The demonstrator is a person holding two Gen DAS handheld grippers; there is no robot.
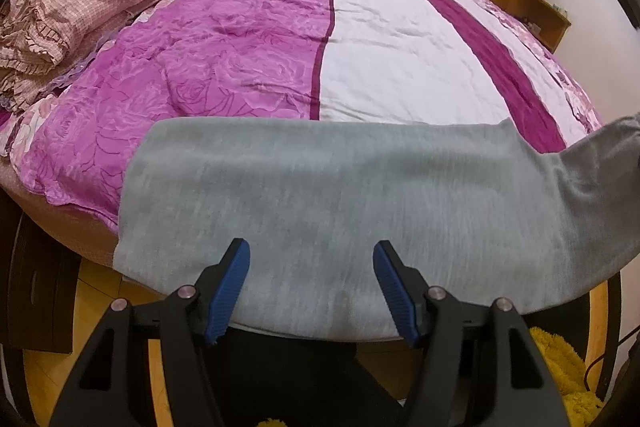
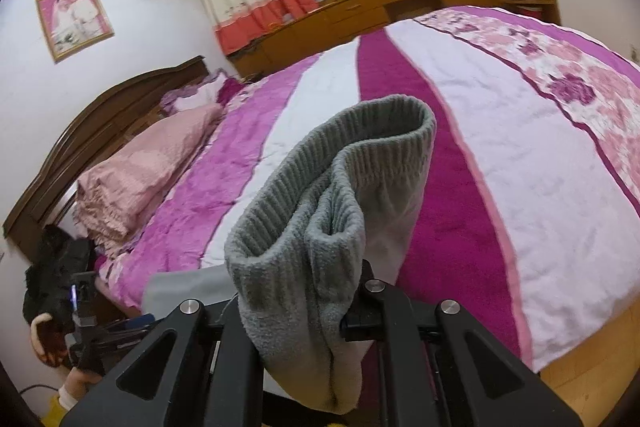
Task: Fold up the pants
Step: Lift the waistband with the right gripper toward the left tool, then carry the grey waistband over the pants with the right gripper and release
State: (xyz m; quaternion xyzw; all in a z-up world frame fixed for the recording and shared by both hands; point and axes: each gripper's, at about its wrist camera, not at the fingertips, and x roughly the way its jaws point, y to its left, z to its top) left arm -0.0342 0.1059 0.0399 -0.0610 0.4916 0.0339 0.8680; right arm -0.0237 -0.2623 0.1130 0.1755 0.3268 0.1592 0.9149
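Two grippers work the grey pants (image 1: 340, 211) spread along the bed (image 1: 400, 39) edge: the left gripper (image 1: 312, 287) hovers released above them while the right gripper (image 2: 298, 311) clenches the ribbed cuff (image 2: 340, 155), which may slip free if the lifted leg drags.

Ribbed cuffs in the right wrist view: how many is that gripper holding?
2. Both ribbed cuffs sit bunched in the right gripper: outer cuff arching on top, inner cuff tucked beneath it.
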